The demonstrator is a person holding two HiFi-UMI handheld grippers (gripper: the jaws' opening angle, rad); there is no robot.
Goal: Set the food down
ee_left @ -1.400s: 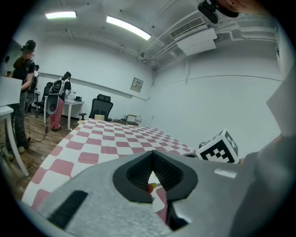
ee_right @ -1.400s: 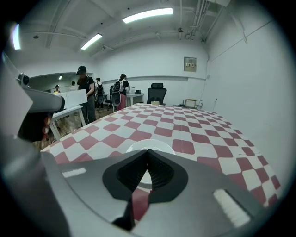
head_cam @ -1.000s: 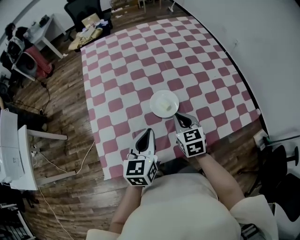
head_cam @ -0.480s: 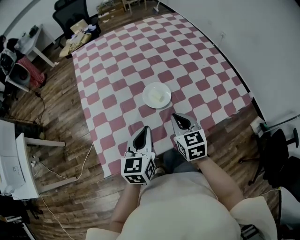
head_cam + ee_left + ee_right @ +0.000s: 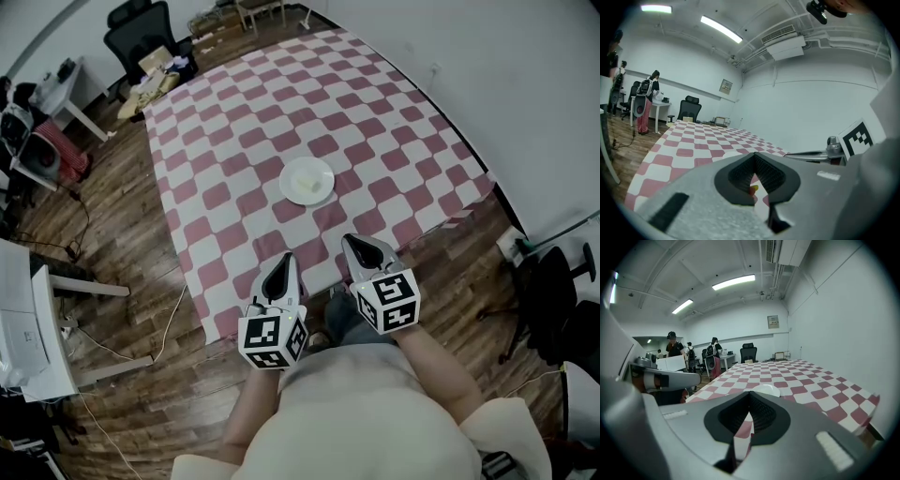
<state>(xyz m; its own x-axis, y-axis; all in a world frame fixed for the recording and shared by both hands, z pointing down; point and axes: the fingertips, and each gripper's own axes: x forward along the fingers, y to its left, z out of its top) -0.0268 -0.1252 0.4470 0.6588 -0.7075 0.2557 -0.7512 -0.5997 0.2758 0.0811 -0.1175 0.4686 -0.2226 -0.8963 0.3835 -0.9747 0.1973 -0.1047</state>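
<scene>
While both my claws hang over the near edge of the red-and-white checkered cloth (image 5: 234, 122), low in the head view, neither one carries anything. My left claw (image 5: 284, 261) has its ribbed pads (image 5: 766, 171) pressed together at the tips. A tiny yellow-and-red speck shows in the slot behind them, too small for me to tell what it is. My right claw (image 5: 750, 394) is likewise pinched shut on nothing, with only cloth showing through the slot behind its tips.

The only markings I can make out are the black-and-white square patterns on the left cube (image 5: 272, 339) and the right cube (image 5: 387, 302). A framed sign (image 5: 725, 86) hangs on the far wall in the left gripper view, too small to read.

The food (image 5: 313, 187) is a small pale yellow piece lying on the white plate (image 5: 295, 172), a little right of its middle. The plate sits near the centre of the head view, well apart from both claws and above them in the frame. The piece is too small for me to tell its long axis or which way it points.
</scene>
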